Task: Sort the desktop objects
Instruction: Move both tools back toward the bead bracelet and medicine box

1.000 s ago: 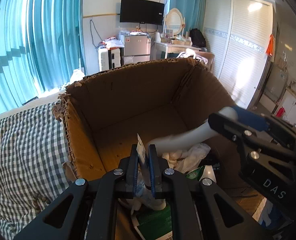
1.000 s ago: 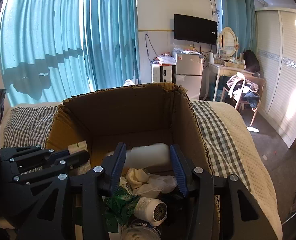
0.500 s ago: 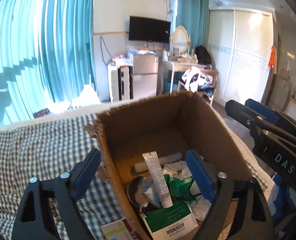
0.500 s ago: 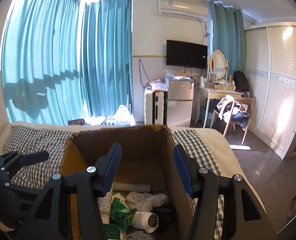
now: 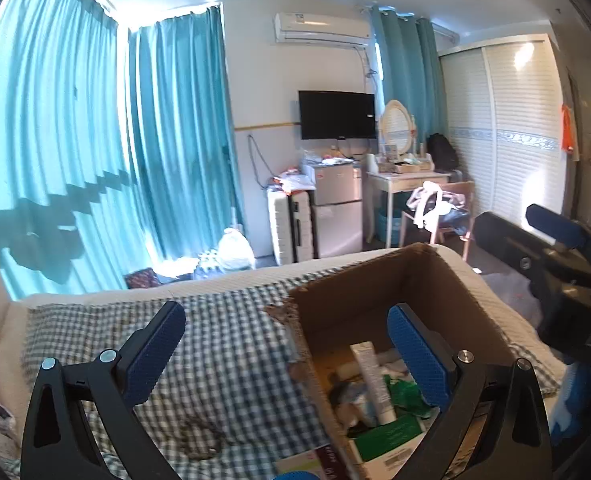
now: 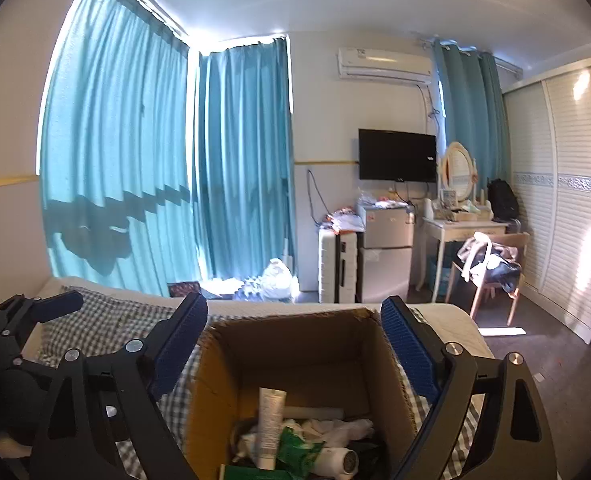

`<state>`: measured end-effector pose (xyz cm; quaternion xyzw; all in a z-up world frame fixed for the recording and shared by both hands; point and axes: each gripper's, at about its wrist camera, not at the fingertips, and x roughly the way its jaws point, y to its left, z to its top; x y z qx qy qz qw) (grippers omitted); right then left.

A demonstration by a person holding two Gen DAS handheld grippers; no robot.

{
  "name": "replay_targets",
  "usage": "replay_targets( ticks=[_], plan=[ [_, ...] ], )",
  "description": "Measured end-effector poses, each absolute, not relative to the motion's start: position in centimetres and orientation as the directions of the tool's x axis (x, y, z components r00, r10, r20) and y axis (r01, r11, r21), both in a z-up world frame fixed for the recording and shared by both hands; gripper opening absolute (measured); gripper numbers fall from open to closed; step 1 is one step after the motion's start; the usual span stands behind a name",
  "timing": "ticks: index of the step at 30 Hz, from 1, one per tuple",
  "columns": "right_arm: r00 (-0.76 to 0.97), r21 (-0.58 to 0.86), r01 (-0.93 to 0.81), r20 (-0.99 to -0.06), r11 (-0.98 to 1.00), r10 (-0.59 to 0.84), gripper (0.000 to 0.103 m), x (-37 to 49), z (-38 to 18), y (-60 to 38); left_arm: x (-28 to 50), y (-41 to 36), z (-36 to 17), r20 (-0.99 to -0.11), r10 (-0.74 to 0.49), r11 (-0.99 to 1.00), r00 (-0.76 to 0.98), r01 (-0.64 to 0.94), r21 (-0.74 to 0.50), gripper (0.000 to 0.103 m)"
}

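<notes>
Cardboard box (image 6: 295,364) sits on the checked bedspread (image 5: 223,356), lower centre of my right view, lower right of my left view. Inside: white tube (image 6: 270,420), green packet (image 6: 299,450), white bottle (image 6: 339,460). My left gripper (image 5: 285,340) and right gripper (image 6: 293,332) have just been opening; jaws wide, nothing between them.
</notes>
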<state>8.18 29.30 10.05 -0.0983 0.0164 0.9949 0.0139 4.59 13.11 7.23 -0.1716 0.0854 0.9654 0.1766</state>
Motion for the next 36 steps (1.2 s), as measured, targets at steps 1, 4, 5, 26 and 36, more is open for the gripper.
replay_targets(
  ticks=[1,4,5,26,36],
  plan=[
    [-0.982,0.025,-0.019,-0.190,-0.999,0.014,0.092,8.3,10.4,28.7,4.7,12.6,7.5,-0.355,0.299,-0.928,-0.886,-0.357,0.109,0.103],
    [-0.988,0.034,0.014,-0.155,-0.999,-0.019,0.103,8.9,11.1,27.3,4.7,10.5,8.0,-0.343,0.271,-0.944,-0.899,-0.318,0.088,0.103],
    [-0.990,0.044,0.023,-0.136,-0.999,-0.029,0.103,9.3,11.1,27.1,4.8,9.5,8.2,-0.340,0.271,-0.948,-0.901,-0.310,0.066,0.103],
    [-0.977,0.009,0.116,-0.179,-0.993,-0.116,0.103,7.5,9.2,20.8,1.6,-1.1,6.7,-0.340,0.067,-0.989,-0.938,-0.107,0.098,0.103],
    [-0.857,-0.040,0.363,-0.406,-0.931,-0.317,0.103,5.0,3.5,13.4,-1.8,-4.1,3.8,-0.449,0.019,-0.996,-0.893,-0.059,0.074,0.103]
  ],
)
